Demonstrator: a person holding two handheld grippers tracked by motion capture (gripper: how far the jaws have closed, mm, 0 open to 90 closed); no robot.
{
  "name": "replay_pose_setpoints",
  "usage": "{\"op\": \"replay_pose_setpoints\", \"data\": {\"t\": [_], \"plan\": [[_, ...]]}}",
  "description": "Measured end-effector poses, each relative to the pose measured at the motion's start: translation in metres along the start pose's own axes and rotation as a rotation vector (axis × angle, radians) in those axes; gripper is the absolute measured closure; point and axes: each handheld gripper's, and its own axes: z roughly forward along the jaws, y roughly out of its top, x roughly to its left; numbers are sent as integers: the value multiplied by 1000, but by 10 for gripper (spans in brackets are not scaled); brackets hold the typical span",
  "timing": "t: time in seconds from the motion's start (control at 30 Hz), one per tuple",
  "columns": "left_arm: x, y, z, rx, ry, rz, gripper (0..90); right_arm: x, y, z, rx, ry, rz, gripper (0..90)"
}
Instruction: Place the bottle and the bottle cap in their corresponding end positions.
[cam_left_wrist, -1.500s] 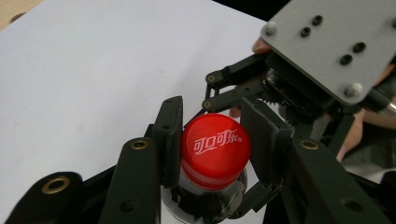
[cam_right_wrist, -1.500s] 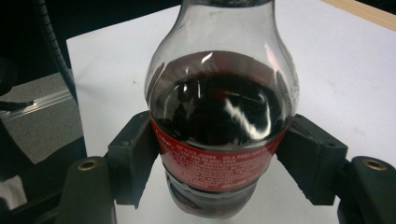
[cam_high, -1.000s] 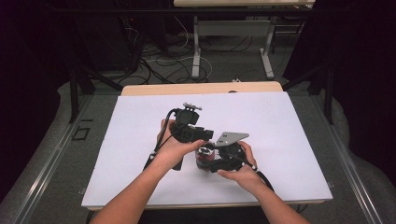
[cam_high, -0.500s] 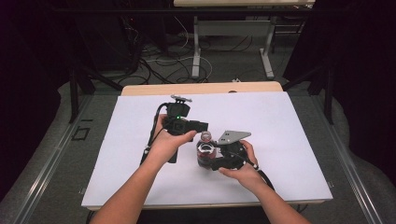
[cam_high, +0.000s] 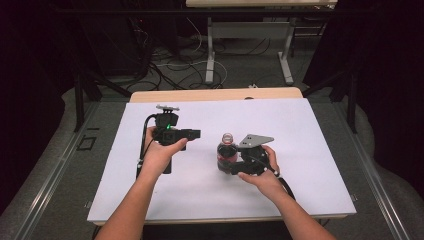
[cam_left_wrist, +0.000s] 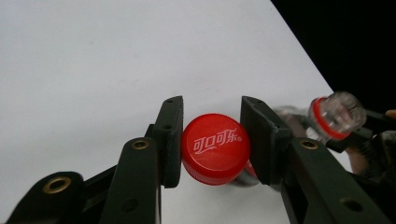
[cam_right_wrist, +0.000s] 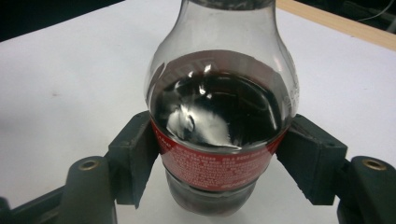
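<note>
The left gripper is pinching the red cap, well apart at nine o'clock from the open cola bottle. The right gripper is clamping that bottle upright on the white table.

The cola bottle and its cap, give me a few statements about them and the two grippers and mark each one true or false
1. The left gripper is clamped on the red cap. True.
2. The cap is screwed onto the bottle. False: the cap is off, held between the left gripper's jaws, and the bottle's neck is open.
3. The right gripper grips the bottle at its red label. True.
4. The bottle is empty. False: dark drink fills it up to the shoulder.
5. The bottle lies on its side on the white table. False: it stands upright.
</note>
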Motion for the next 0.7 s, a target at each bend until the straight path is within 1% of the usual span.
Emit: {"op": "replay_pose_setpoints", "data": {"t": [0.07, 0.1, 0.13, 0.17, 0.2, 0.23, 0.33, 0.37, 0.4, 0.47, 0.5, 0.53, 0.6, 0.63, 0.67, 0.7], "plan": [[6, -4, 1, -4, 3, -16, 612, -4, 2, 3, -1, -12, -4, 312], [10, -7, 1, 0, 7, -13, 613, -5, 3, 4, -4, -14, 13, 311], [13, -9, 1, -2, 13, -15, 612, -8, 4, 6, -12, -20, 15, 312], [16, -10, 1, -3, 12, -14, 612, -10, 5, 7, 4, -23, 17, 311], [18, -12, 2, -3, 16, -15, 612, -13, 6, 10, -16, -30, 17, 312], [21, -14, 2, -4, 21, -15, 612, -14, 7, 12, -15, -33, 32, 311], [28, -19, 4, 2, 15, -23, 612, -22, 11, 18, -24, -39, 61, 312], [30, -21, 5, 0, 16, -25, 612, -24, 13, 20, -21, -45, 70, 312], [32, -22, 5, 14, 15, -24, 612, -27, 15, 23, -23, -53, 69, 312], [35, -26, 8, -1, 19, -25, 612, -32, 19, 29, -18, -65, 68, 312], [37, -27, 8, 9, 17, -29, 612, -34, 21, 33, -26, -70, 78, 311], [38, -28, 10, 3, 16, -32, 612, -37, 23, 36, -21, -75, 78, 311], [40, -31, 10, 17, 12, -25, 613, -42, 27, 43, -25, -93, 85, 311], [42, -32, 11, 15, 12, -27, 613, -44, 29, 45, -15, -101, 83, 311], [42, -34, 12, 2, 17, -33, 612, -47, 31, 48, -23, -105, 84, 311], [44, -36, 13, 3, 17, -36, 612, -49, 33, 51, -21, -107, 88, 311]]}}
